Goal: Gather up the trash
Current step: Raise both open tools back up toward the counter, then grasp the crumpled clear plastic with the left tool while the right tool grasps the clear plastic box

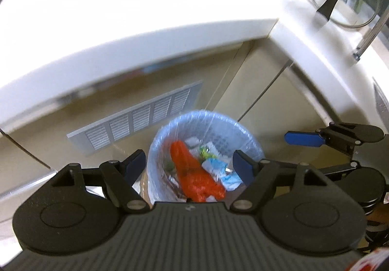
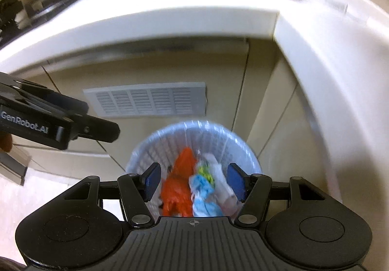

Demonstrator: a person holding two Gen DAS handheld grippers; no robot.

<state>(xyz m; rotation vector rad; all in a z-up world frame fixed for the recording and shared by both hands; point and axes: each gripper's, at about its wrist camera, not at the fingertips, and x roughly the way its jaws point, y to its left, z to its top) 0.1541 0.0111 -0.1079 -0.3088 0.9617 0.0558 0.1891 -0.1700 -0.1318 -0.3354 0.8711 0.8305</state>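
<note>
Hand-held grippers: two; left hand-held gripper (image 1: 187, 164) wide, empty; right hand-held gripper (image 2: 194, 182) fairly wide, empty.
Bin: one lined basket (image 2: 218, 142), lower centre, on the floor.
Trash: orange bag (image 1: 194, 173), blue-white wrappers inside the basket.
Writing: "GenRobot.AI", left edge.

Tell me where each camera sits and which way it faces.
Left wrist: on the left claw, looking down into the round pale-blue mesh bin below the white counter; the right claw shows at right.
Right wrist: on the right claw, looking down at that bin; the left claw's black body shows at left.
Shared: bin, orange plastic bag, counter, grey vent grille.
</note>
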